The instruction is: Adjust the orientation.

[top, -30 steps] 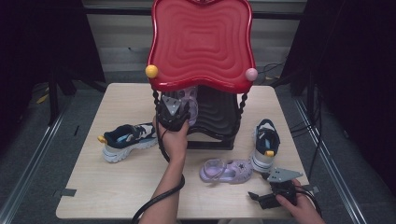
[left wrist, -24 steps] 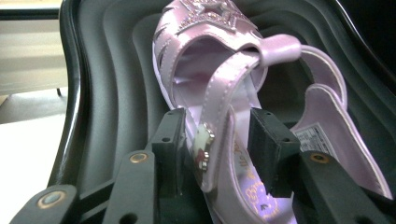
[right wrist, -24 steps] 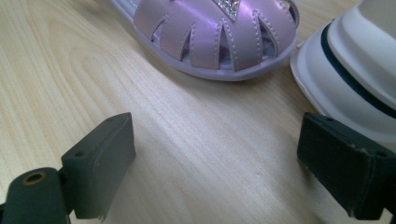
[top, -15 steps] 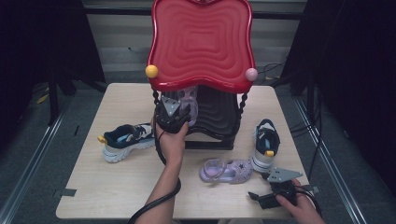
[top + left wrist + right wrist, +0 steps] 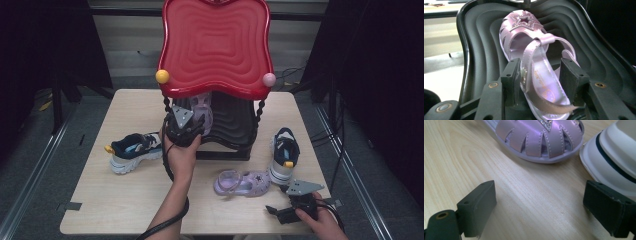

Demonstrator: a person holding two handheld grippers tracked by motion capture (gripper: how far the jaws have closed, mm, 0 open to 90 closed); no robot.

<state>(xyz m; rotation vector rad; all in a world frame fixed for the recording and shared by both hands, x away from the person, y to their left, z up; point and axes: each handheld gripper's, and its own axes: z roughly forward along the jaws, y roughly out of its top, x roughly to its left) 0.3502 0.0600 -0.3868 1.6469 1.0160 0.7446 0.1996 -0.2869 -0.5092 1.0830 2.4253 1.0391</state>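
Three shoes (image 5: 243,182) around black rack (image 5: 235,122)

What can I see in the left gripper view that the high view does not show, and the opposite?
Left gripper view alone: the left gripper's pads flank the pink sandal's heel, the right pad clear of it; jaws just opening.

High view alone: the red top shelf, a second pink sandal, two sneakers on the table, and the right gripper.

Both: the sandal on the black lower shelf.
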